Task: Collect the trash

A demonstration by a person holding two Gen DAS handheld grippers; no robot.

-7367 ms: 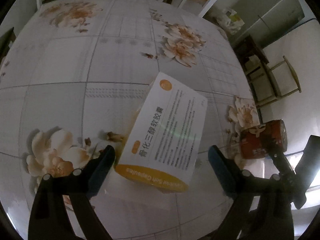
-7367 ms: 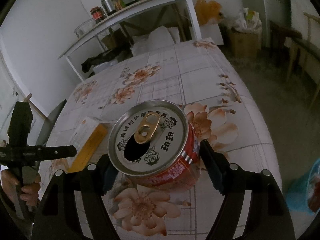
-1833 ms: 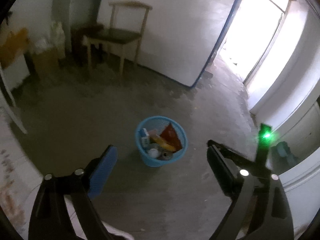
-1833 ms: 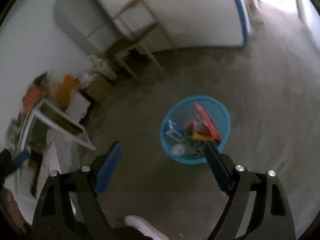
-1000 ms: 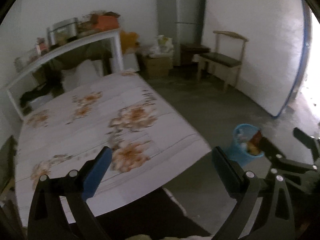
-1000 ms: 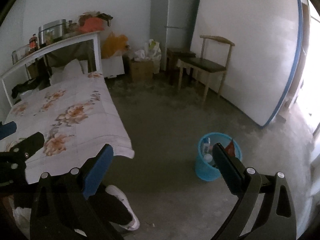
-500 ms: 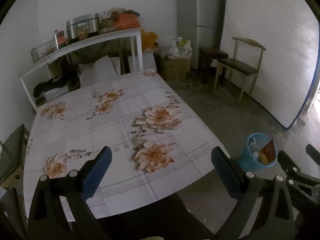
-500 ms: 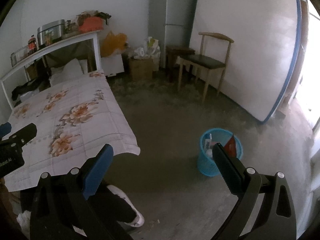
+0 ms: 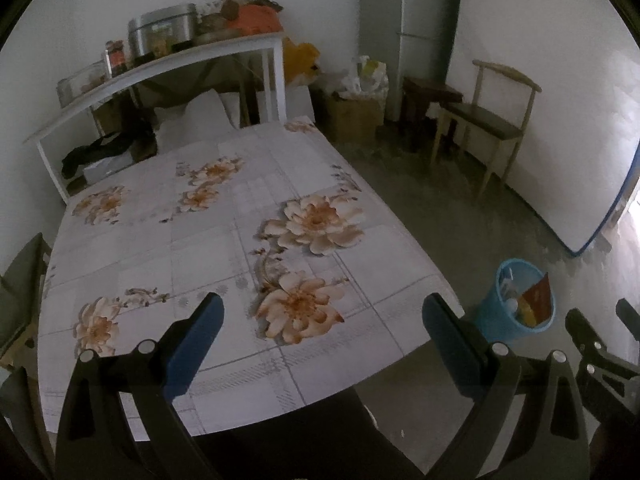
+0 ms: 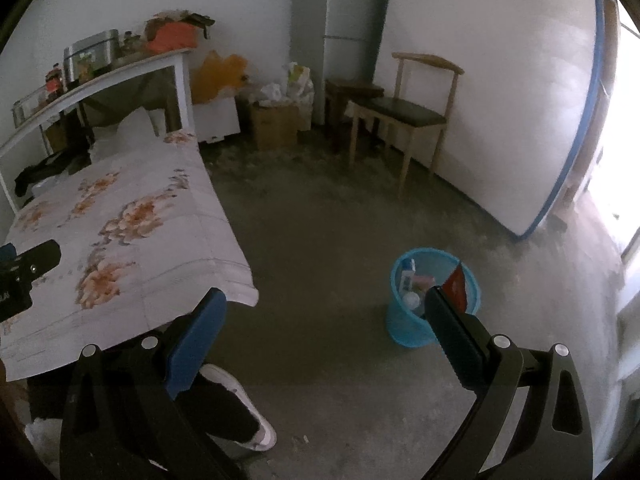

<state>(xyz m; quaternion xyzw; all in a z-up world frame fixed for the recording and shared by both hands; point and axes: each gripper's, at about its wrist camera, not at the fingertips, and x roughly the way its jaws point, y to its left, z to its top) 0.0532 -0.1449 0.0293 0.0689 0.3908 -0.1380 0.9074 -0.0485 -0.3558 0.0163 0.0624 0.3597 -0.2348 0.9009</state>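
A blue mesh trash basket (image 9: 496, 320) stands on the concrete floor right of the table; it also shows in the right wrist view (image 10: 404, 328). It holds a red packet (image 10: 456, 284) and several other pieces of trash. My left gripper (image 9: 322, 312) is open and empty, raised over the near edge of the floral-cloth table (image 9: 200, 248). My right gripper (image 10: 326, 308) is open and empty, held above the floor between the table (image 10: 120, 240) and the basket. No trash shows on the tabletop.
A wooden chair (image 10: 404, 116) stands by the white wall, with a stool, cardboard box (image 10: 276, 124) and fridge (image 10: 344, 32) behind. A white shelf (image 9: 160, 68) with pots and jars is at the table's far end. The person's shoe (image 10: 240, 408) is on the floor.
Both grippers have swung away from the basket and back toward the table, and both views have steadied. The carton and can held earlier are gone from the jaws.
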